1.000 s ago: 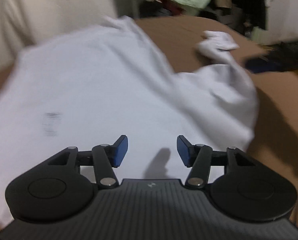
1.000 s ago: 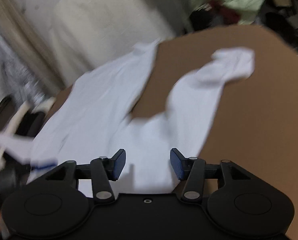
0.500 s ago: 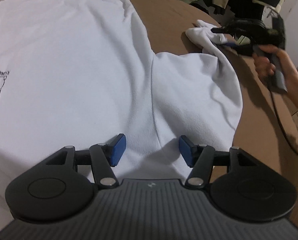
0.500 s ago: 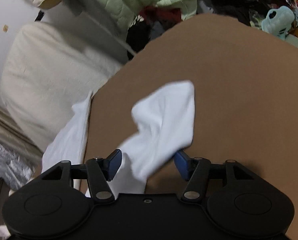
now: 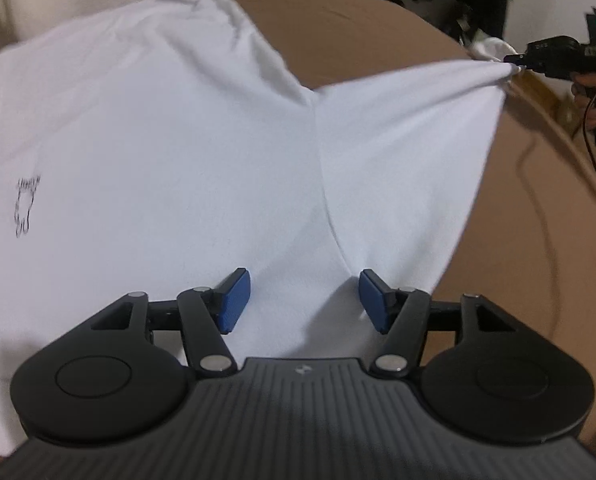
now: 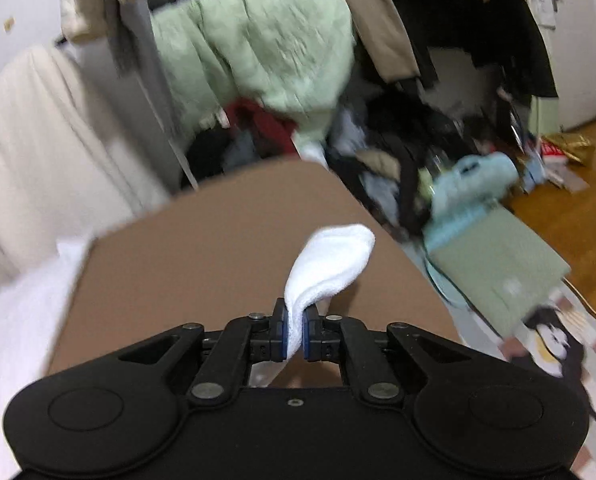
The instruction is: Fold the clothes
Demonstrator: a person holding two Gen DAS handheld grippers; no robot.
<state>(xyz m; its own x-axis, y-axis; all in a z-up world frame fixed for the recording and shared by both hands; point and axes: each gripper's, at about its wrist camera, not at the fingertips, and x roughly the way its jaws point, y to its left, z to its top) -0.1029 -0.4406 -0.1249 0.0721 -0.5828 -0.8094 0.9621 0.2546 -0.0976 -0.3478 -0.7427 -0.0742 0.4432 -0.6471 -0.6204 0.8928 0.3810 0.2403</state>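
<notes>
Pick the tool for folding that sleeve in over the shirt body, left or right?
Right. The right tool is shut on the sleeve end, pulled taut off the brown table. The left tool is open over the shirt body, holding nothing.

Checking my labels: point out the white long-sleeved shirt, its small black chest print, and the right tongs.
white long-sleeved shirt [image 5: 177, 152]: left wrist view, flat body panel.
small black chest print [image 5: 25, 206]: left wrist view, middle of drawing.
right tongs [image 6: 293, 330]: right wrist view, between tips pinching the cuff.
</notes>
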